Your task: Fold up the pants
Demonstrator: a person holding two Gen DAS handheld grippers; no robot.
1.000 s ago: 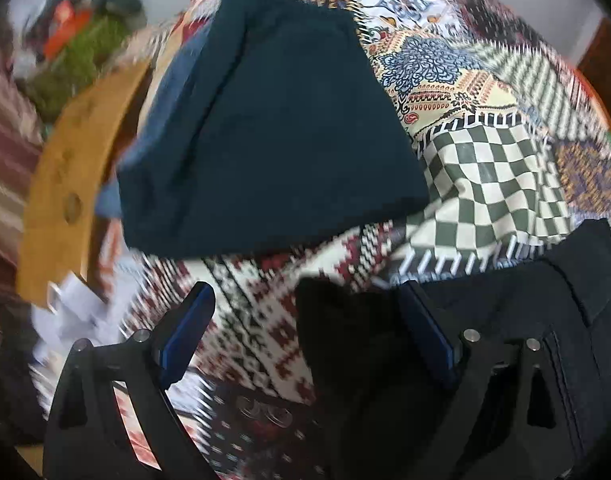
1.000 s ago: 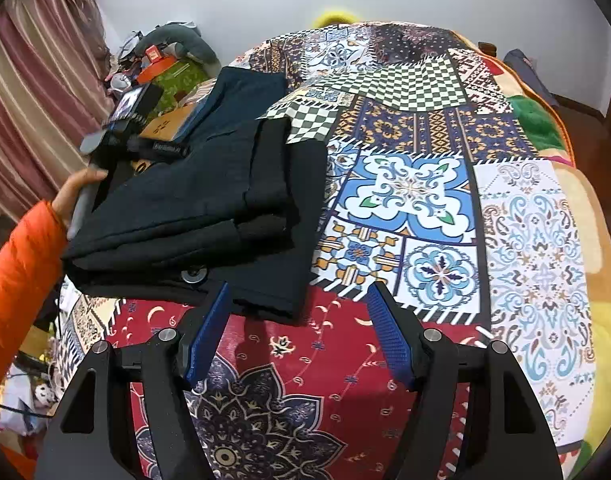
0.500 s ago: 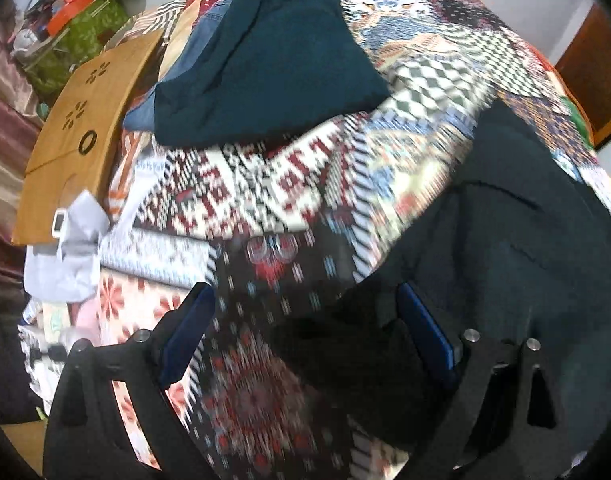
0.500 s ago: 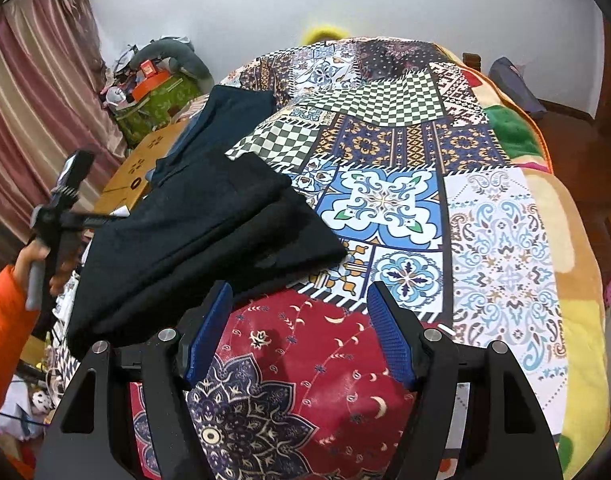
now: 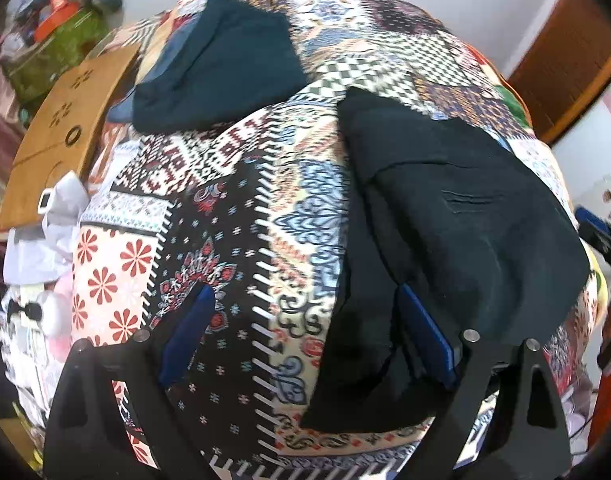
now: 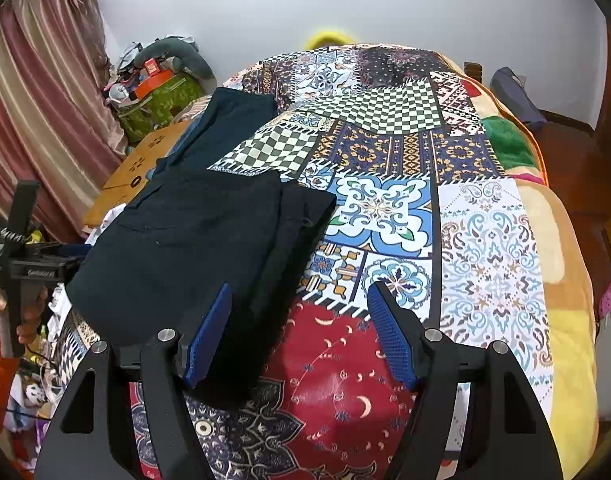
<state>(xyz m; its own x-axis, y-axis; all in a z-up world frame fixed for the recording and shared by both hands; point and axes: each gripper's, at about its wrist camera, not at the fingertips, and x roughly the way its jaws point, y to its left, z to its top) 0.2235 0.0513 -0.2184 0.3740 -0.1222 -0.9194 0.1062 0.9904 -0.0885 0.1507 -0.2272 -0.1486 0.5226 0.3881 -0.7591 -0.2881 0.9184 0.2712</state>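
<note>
Black pants lie folded in a flat stack on the left part of the patchwork bedspread. My right gripper hovers open over the stack's near right corner; its left pad is above the cloth and nothing is pinched. In the left wrist view the same pants fill the right side. My left gripper is open above their left edge, with the right pad over the cloth and the left pad over bare bedspread.
A dark teal folded garment lies on blue cloth further up the bed. A wooden board, white papers and clutter sit off the bed's left side. A hand with an orange sleeve holds the other tool at the left edge. Curtain behind.
My left gripper pulled back from the teal garment, rose, and drew off the pants toward the bed's left edge. The pants now lie settled and flat. The right gripper stayed put.
</note>
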